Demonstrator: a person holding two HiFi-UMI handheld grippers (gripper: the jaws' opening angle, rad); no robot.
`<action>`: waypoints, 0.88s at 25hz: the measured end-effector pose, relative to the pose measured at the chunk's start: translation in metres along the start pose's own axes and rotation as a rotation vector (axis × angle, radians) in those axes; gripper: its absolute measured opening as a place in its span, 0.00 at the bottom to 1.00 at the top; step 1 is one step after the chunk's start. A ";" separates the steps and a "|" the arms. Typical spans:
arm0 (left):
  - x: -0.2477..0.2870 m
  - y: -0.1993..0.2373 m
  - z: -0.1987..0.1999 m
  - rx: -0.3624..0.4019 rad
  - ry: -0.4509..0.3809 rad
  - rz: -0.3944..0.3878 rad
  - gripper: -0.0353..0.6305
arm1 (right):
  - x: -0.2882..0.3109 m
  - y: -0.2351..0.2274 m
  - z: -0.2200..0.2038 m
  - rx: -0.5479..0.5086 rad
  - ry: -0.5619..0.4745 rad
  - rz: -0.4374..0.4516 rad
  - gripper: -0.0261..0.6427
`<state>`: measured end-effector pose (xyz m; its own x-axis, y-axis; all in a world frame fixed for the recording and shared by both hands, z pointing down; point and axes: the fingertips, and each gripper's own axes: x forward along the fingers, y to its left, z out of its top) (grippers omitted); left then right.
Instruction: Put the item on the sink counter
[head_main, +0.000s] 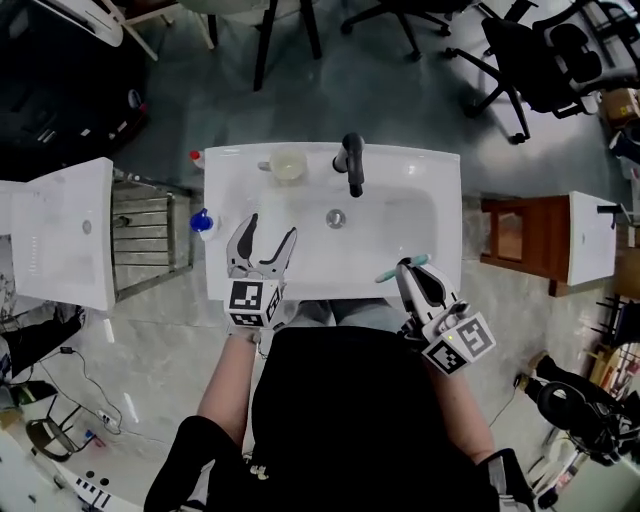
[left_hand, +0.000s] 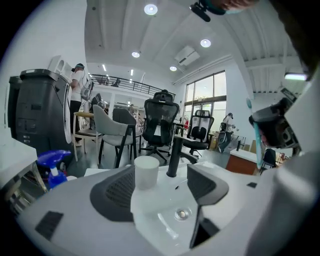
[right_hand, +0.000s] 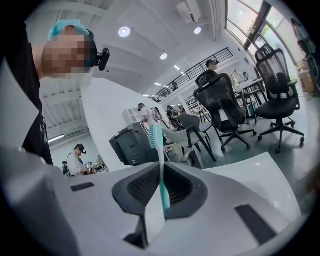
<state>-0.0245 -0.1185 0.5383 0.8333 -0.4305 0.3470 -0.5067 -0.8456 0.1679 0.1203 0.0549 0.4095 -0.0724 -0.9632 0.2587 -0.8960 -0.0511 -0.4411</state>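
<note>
The right gripper (right_hand: 161, 194) pinches a toothbrush (right_hand: 160, 165) by its slim handle, which is white low down and teal above, with teal-edged bristles. It is held above the sink's (head_main: 440, 172) front right rim. The left gripper (head_main: 272, 230), jaws spread and empty, hangs over the basin. Beyond stand a cup (head_main: 288, 165) and a faucet (head_main: 353, 165).

My head view looks steeply down on the white rectangular ceramic sink (head_main: 425, 168). My left gripper view sits low and close at its front, facing the black upright tap (left_hand: 173, 155) both views share. My right gripper view tilts up toward black mesh office chairs (right_hand: 220, 107).
</note>
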 end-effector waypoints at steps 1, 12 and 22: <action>-0.008 -0.003 0.002 -0.001 -0.004 0.001 0.57 | 0.001 0.001 0.000 -0.001 0.000 0.009 0.11; -0.094 -0.021 0.014 0.013 -0.019 0.082 0.15 | 0.045 0.023 0.012 -0.010 0.024 0.140 0.11; -0.146 -0.012 0.000 -0.035 0.013 0.242 0.09 | 0.122 0.048 0.039 -0.081 0.031 0.261 0.11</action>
<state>-0.1398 -0.0455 0.4855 0.6839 -0.6148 0.3928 -0.6986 -0.7070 0.1098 0.0857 -0.0752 0.3868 -0.3181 -0.9324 0.1717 -0.8772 0.2208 -0.4263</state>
